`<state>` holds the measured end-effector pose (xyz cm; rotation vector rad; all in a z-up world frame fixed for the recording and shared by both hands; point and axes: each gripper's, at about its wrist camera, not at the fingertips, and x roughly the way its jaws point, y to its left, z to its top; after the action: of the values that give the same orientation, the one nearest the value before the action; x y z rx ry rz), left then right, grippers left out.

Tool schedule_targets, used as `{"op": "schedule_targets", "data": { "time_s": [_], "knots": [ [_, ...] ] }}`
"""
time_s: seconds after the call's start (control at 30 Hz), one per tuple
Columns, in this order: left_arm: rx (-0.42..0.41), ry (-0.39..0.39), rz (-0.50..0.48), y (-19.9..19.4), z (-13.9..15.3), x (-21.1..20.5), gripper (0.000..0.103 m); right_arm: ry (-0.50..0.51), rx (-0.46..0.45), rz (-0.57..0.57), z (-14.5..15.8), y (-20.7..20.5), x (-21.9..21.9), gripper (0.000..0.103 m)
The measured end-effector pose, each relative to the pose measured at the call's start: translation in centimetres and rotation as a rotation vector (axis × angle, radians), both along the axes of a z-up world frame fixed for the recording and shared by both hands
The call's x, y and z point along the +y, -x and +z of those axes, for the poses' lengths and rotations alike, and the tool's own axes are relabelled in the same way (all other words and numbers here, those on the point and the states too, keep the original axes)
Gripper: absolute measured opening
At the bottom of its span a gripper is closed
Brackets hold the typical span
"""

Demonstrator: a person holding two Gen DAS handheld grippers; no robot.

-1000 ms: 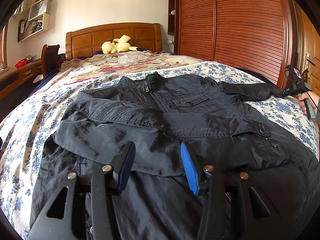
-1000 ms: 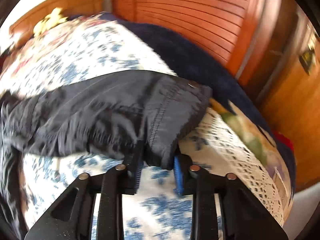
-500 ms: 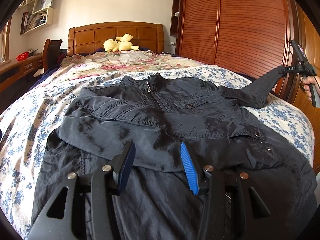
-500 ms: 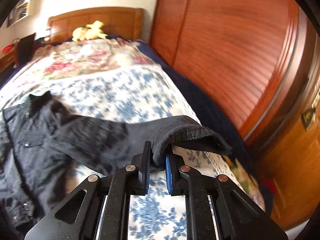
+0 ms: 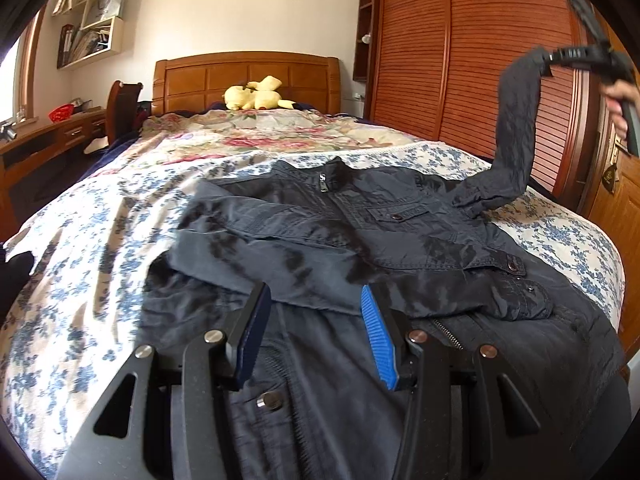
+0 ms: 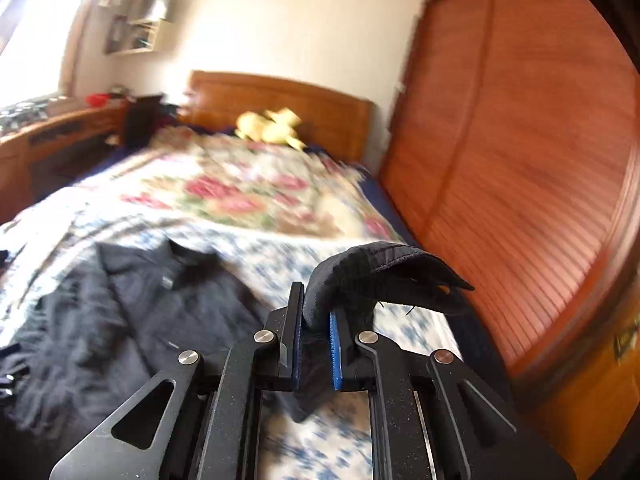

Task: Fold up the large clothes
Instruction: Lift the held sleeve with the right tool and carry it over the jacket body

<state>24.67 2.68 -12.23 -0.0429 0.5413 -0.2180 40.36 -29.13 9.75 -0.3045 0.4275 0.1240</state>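
A dark navy jacket (image 5: 360, 240) lies front up on the bed, with one sleeve folded across its chest. My left gripper (image 5: 314, 328) is open and empty, hovering just above the jacket's lower part. My right gripper (image 6: 314, 320) is shut on the cuff of the other sleeve (image 6: 384, 276). In the left wrist view that sleeve (image 5: 516, 128) hangs stretched from the raised right gripper (image 5: 560, 56) high above the bed's right side. The jacket body (image 6: 140, 320) shows blurred in the right wrist view.
The bed has a blue floral sheet (image 5: 80, 280) and a rose-patterned quilt (image 5: 260, 132). A yellow plush toy (image 5: 256, 98) lies at the wooden headboard (image 5: 248, 76). A slatted wooden wardrobe (image 5: 460, 60) stands along the right. A desk (image 5: 40, 140) and chair stand at the left.
My right gripper has lifted the sleeve cuff from the bed's right edge high into the air. The sleeve now hangs stretched. My left gripper stays open over the jacket's lower part.
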Motion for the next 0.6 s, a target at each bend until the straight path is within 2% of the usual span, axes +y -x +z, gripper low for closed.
{"op": "schedule_targets", "data": {
  "time_s": [0.17,0.37,0.53,0.6],
  "knots": [
    [-0.017,0.007,0.039,1.3,0.9,2.1,0.046,-0.012,-0.034,0.14,1.6,2.3,5.9,0.008],
    [-0.044,0.0,0.078,3.1,1.6,4.2,0.046,-0.016,-0.025,0.28,0.7,5.4,11.4,0.008],
    [-0.041,-0.01,0.098,3.9,1.5,5.4,0.046,-0.004,0.034,0.347,-2.0,7.1,14.0,0.008],
    [-0.04,-0.01,0.105,4.0,1.5,5.7,0.046,-0.005,0.083,0.357,-4.1,7.4,14.6,0.008]
  ]
}}
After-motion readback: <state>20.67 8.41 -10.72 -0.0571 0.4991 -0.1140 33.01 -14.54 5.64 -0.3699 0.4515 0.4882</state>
